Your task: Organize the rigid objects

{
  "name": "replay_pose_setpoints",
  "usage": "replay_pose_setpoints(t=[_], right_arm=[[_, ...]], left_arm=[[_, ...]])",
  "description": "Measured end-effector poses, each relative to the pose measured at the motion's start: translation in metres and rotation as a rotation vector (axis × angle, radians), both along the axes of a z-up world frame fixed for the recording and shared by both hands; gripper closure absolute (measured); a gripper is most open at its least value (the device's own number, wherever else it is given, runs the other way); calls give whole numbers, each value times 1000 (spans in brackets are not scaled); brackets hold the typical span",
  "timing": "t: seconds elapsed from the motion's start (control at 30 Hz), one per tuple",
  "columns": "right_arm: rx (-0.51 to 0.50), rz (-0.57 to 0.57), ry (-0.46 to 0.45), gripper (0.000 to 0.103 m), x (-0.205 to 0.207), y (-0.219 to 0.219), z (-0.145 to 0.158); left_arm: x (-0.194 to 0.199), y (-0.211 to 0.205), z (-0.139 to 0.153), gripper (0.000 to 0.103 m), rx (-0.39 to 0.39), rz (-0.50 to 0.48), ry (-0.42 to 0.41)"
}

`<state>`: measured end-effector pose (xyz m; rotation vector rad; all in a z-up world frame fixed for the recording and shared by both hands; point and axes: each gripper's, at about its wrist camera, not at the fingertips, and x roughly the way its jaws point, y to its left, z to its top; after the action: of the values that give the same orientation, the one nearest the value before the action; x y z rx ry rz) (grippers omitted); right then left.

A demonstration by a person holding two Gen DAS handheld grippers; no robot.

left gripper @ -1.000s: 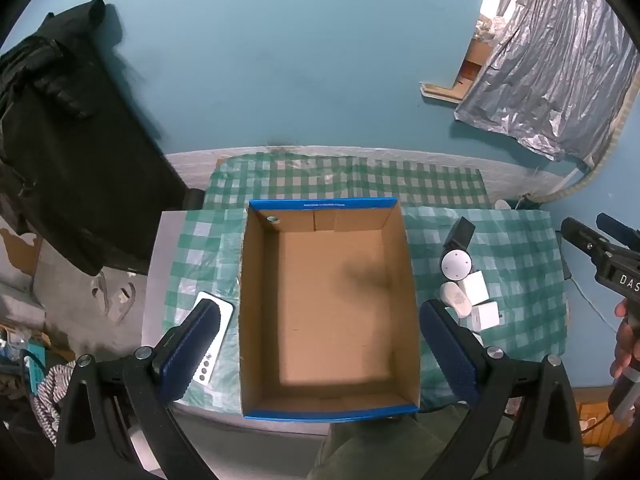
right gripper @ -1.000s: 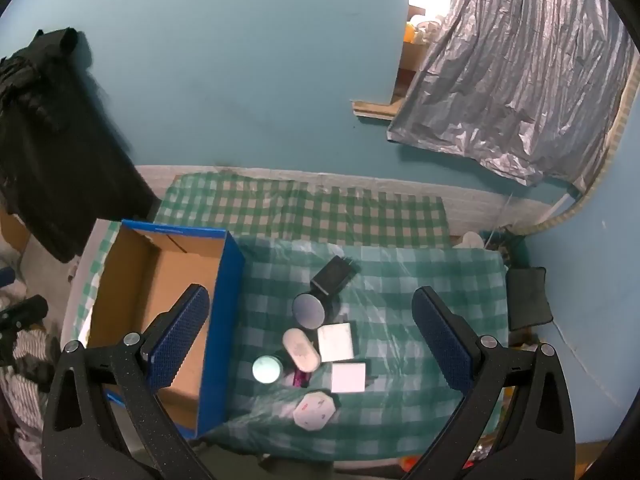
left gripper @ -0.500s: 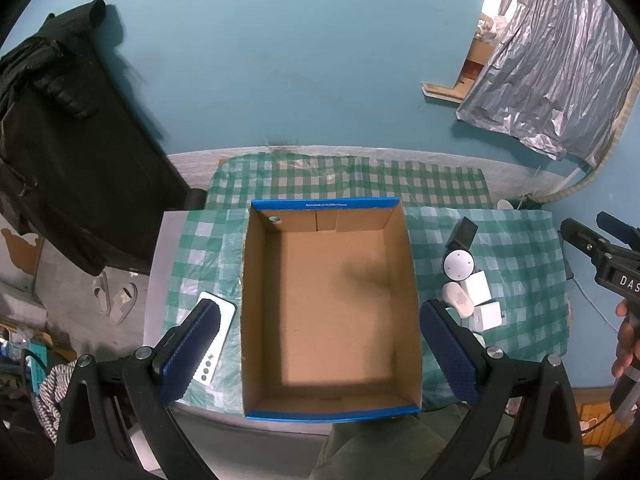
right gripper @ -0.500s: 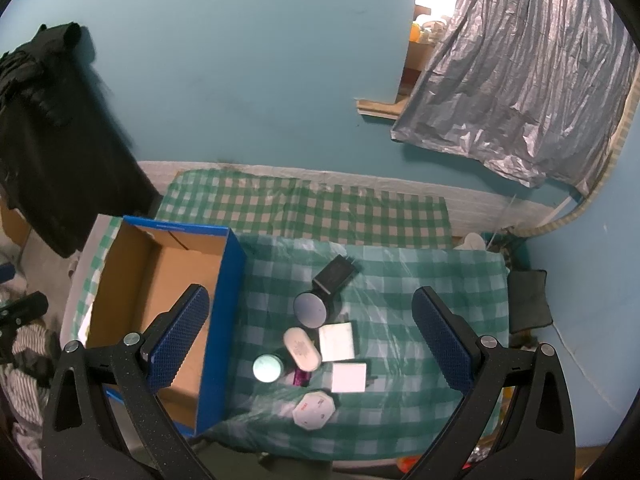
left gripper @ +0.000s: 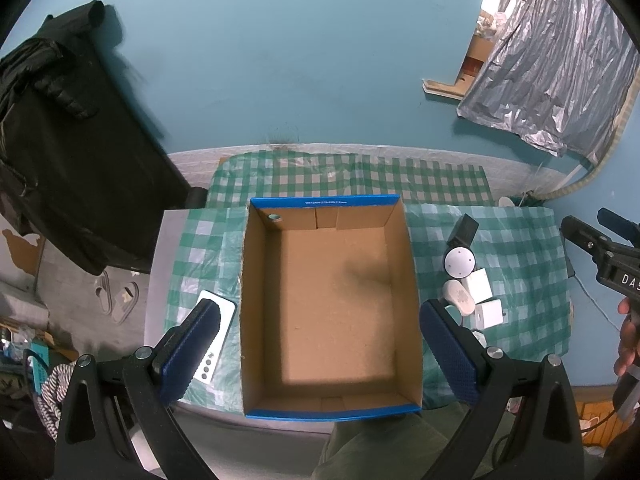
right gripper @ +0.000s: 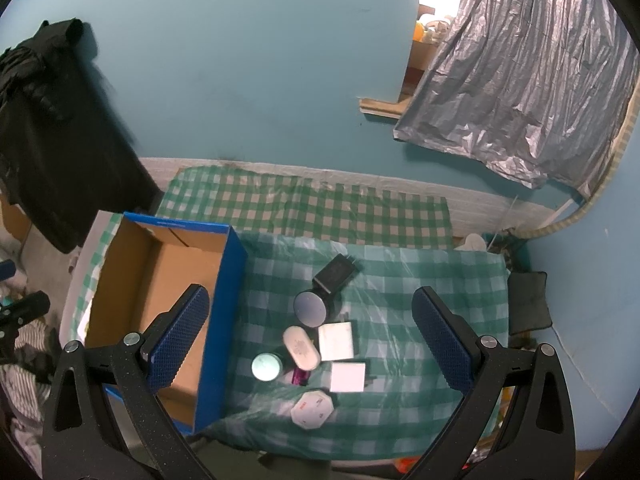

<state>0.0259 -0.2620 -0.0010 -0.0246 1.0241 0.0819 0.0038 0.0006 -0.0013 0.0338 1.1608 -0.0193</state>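
An empty cardboard box with blue outer walls (left gripper: 324, 200) (right gripper: 230, 292) sits on the green checked tablecloth. My left gripper (left gripper: 320, 356) hangs open high above it, nothing between its fingers. A white remote (left gripper: 218, 332) lies left of the box. Right of the box is a cluster: a black charger (right gripper: 335, 273), a round dark disc (right gripper: 311, 309), a white oval case (right gripper: 301, 347), two white squares (right gripper: 337, 341) (right gripper: 348, 377), a teal-lidded jar (right gripper: 266, 366) and a white octagonal piece (right gripper: 312, 409). My right gripper (right gripper: 308, 360) hovers open above this cluster.
The table (left gripper: 158, 280) stands against a teal wall (left gripper: 280, 60). A black garment (left gripper: 60, 152) hangs at the left and silver foil sheeting (right gripper: 520, 80) at the right. A person's hand (left gripper: 626, 336) holds the other gripper at the right edge of the left wrist view.
Both views have shifted only slightly; the scene sits a little lower and nearer. Nothing on the table has moved and both grippers stay open.
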Motion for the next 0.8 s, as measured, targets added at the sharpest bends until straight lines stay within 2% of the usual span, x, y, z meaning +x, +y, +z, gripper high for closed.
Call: replay_pose_setpoints(t=[0.8], right_arm=[[-3,3,6,2,1,1,-2]], left_arm=[[-2,-9,-4,2,12,-9,5]])
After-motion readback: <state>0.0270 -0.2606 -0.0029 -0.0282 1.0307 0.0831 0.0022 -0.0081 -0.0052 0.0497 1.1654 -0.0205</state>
